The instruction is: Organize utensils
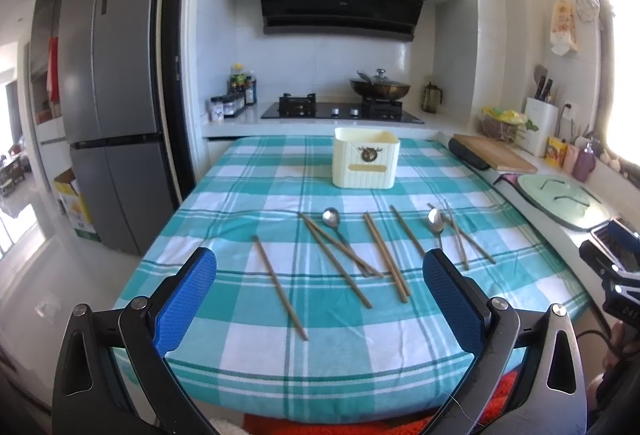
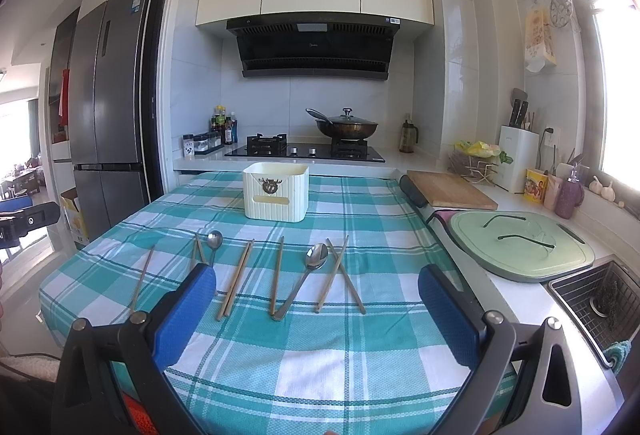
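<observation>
Several brown chopsticks (image 1: 386,261) and two metal spoons lie in a row across a table with a teal plaid cloth (image 1: 328,347). The left spoon (image 1: 331,217) and the right spoon (image 1: 435,220) have their bowls toward the far side. A cream utensil holder (image 1: 366,158) stands upright behind them. In the right wrist view the holder (image 2: 276,191), chopsticks (image 2: 236,277) and right spoon (image 2: 316,257) show too. My left gripper (image 1: 320,263) is open and empty above the near edge. My right gripper (image 2: 318,277) is open and empty, near the chopsticks.
A counter runs along the right with a wooden cutting board (image 2: 452,189), a green lid (image 2: 520,247) and a sink (image 2: 600,299). A stove with a wok (image 2: 346,127) is behind the table. A fridge (image 1: 108,75) stands at left.
</observation>
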